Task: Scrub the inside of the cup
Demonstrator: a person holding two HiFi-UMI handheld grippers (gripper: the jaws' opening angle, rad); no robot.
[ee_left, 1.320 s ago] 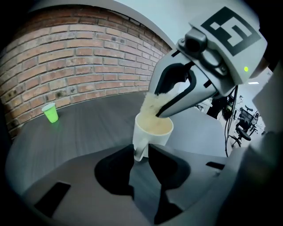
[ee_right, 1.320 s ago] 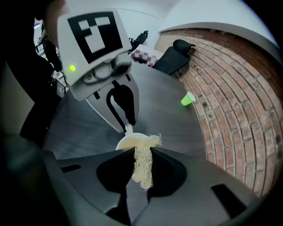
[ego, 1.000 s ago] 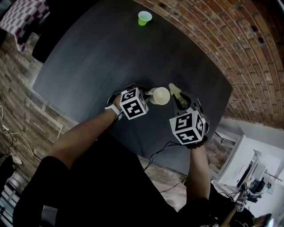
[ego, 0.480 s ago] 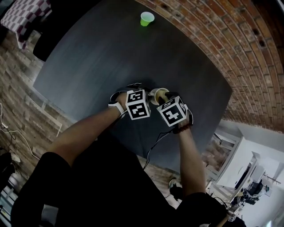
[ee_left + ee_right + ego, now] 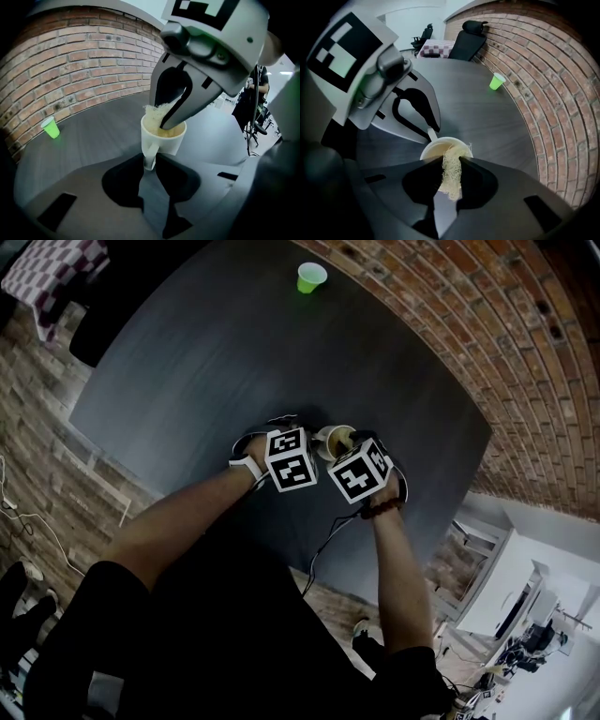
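A white cup (image 5: 334,440) stands on the dark table (image 5: 216,362) near its front edge. My left gripper (image 5: 312,450) is shut on the cup's handle (image 5: 149,157), which sits between its jaws in the left gripper view. My right gripper (image 5: 451,165) is shut on a pale fibrous scrubber (image 5: 450,177). It points down over the cup (image 5: 438,148), and its jaw tips and the scrubber (image 5: 154,111) dip inside the rim. In the head view my right gripper (image 5: 349,452) hides part of the cup's mouth.
A small green cup (image 5: 310,277) stands at the table's far edge by the brick wall (image 5: 487,343). A black chair (image 5: 468,41) and a checkered cloth (image 5: 47,273) lie beyond the table's left end. The table's near edge (image 5: 309,568) is just below my grippers.
My right gripper swung left from beside the cup to over it and brought the scrubber into its mouth. The left gripper and the cup have stayed in place.
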